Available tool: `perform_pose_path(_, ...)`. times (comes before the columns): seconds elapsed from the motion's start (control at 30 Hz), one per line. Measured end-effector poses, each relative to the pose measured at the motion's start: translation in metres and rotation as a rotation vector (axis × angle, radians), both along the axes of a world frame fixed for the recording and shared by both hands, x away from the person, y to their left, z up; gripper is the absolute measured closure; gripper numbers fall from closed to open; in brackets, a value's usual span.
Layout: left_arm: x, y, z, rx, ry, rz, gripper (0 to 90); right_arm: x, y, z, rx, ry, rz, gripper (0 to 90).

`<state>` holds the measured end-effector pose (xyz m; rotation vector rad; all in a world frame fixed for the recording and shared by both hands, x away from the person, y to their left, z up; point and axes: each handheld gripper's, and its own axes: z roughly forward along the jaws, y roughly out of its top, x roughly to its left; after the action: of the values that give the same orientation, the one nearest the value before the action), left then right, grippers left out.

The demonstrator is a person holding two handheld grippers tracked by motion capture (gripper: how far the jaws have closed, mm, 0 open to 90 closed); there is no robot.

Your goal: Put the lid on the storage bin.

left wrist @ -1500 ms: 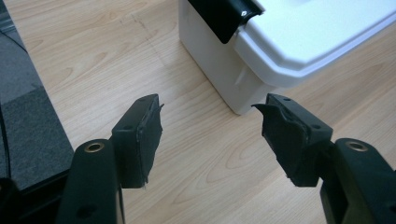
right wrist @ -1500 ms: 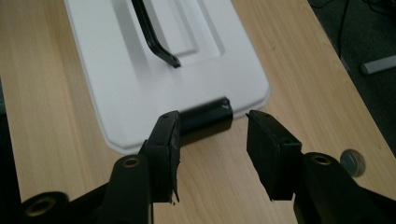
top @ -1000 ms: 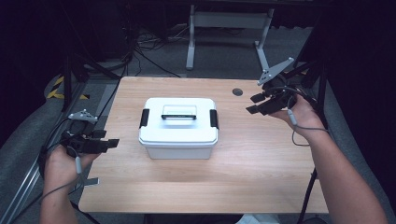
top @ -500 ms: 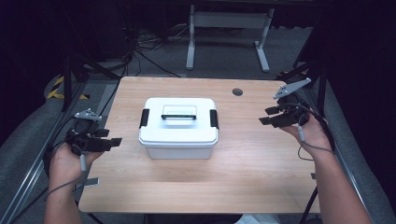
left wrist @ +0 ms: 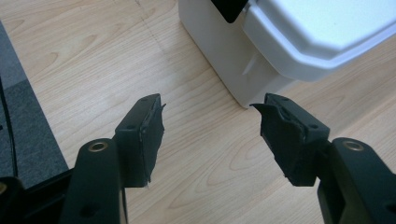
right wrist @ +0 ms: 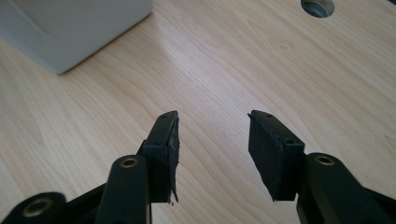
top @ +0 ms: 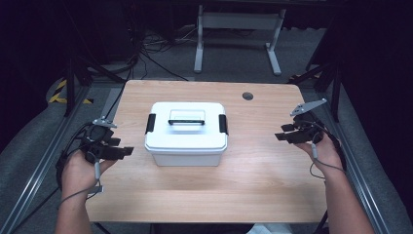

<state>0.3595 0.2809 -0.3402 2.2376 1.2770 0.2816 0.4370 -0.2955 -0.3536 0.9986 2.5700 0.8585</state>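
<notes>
I judged this the approach step: both tools were flanking the white lidded box (top: 186,132), which sat shut in the middle of the frame on the wooden table (top: 209,195), its black latches (top: 150,123) down at either end and the handle (top: 186,121) lying flat on the lid. My left gripper (top: 124,151) sat at the lower left of the frame, near the box's end but apart from it, jaws spread wide with nothing between them; in the left gripper view the box corner (left wrist: 243,74) lay just ahead of the pads (left wrist: 149,135). My right gripper (top: 282,132) hung at the right of the frame, well apart from the box, jaws also fairly wide and empty, having just closed a touch; in the right gripper view only bare wood lay between the pads (right wrist: 166,149), with the box corner (right wrist: 70,32) in the upper left. The next move, as I read it, called for bringing each tool in level to a latch, or one up to the handle. Room was generous on both flanks; the table's right edge ran close behind my right hand (top: 321,151), and the cable hole (top: 247,95) lay toward the upper right
</notes>
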Motion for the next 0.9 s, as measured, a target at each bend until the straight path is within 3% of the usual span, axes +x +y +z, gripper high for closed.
perform_pose_path(0.1,0.000,0.000,-0.001,-0.002,0.001,-0.005,39.3,0.005,-0.001,-0.012,-0.013,0.048,-0.023,51.9)
perform_pose_path(0.2,0.000,0.001,-0.001,-0.006,0.006,-0.011,39.2,0.006,-0.001,-0.017,-0.015,0.060,-0.027,51.9)
perform_pose_path(0.4,0.006,0.003,-0.007,0.007,0.034,-0.009,38.5,0.009,0.003,-0.031,-0.082,0.106,-0.045,50.4)
perform_pose_path(0.67,0.016,0.006,-0.018,0.029,0.122,0.020,37.1,0.014,0.013,-0.062,-0.178,0.223,-0.032,49.1)
perform_pose_path(0.9,0.017,0.005,-0.018,0.028,0.124,0.012,36.8,0.015,0.018,-0.075,-0.214,0.271,-0.024,47.9)
